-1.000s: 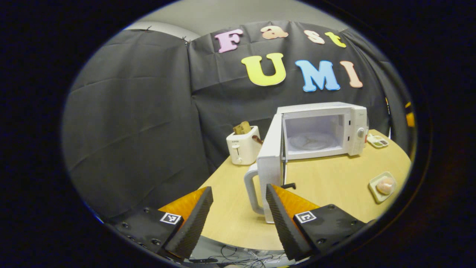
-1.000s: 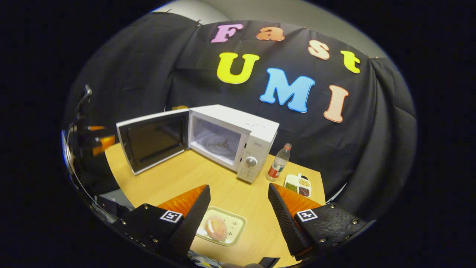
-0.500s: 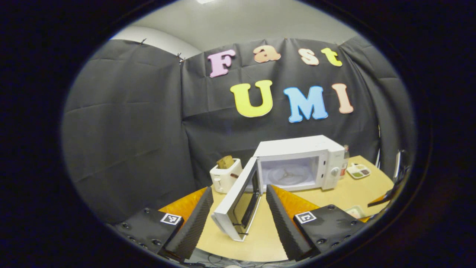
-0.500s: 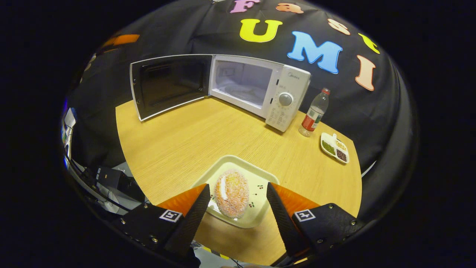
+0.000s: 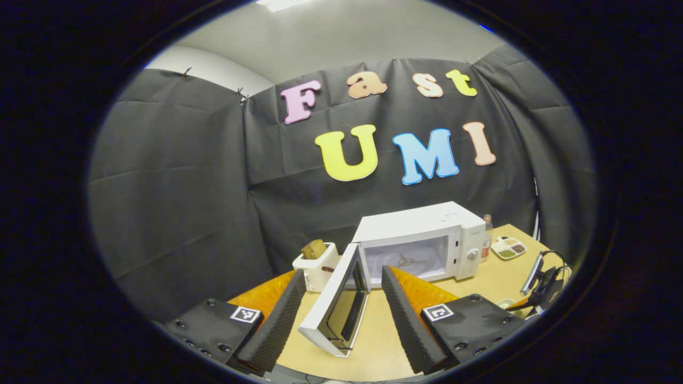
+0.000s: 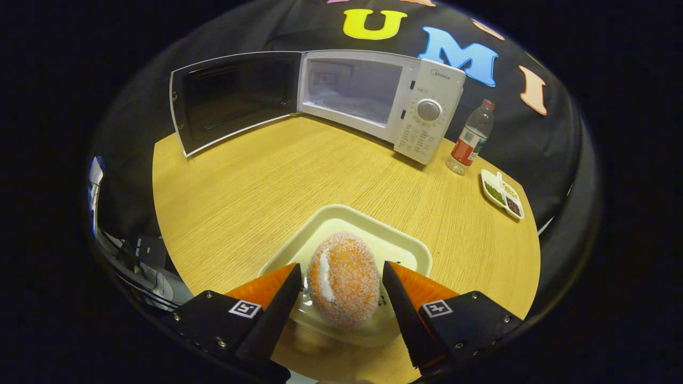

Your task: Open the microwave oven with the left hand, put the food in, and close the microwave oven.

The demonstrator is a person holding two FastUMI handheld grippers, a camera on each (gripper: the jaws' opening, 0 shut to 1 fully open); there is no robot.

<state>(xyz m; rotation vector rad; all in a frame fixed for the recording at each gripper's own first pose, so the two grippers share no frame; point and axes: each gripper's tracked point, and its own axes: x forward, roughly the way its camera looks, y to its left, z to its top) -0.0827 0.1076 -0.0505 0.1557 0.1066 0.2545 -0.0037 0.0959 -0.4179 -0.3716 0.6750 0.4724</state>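
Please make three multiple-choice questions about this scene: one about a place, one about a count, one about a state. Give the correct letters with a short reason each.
1. Where is the water bottle?
A. inside the microwave
B. on the table beside the microwave's control panel
C. on the food tray

2. How many knobs are on the microwave?
A. one
B. two
C. three

3. What is the state of the microwave door?
A. shut
B. swung wide open
C. removed

Answers: 1 B, it stands on the table next to the panel. 2 A, a single round knob. 3 B, the door stands out to the side, cavity exposed.
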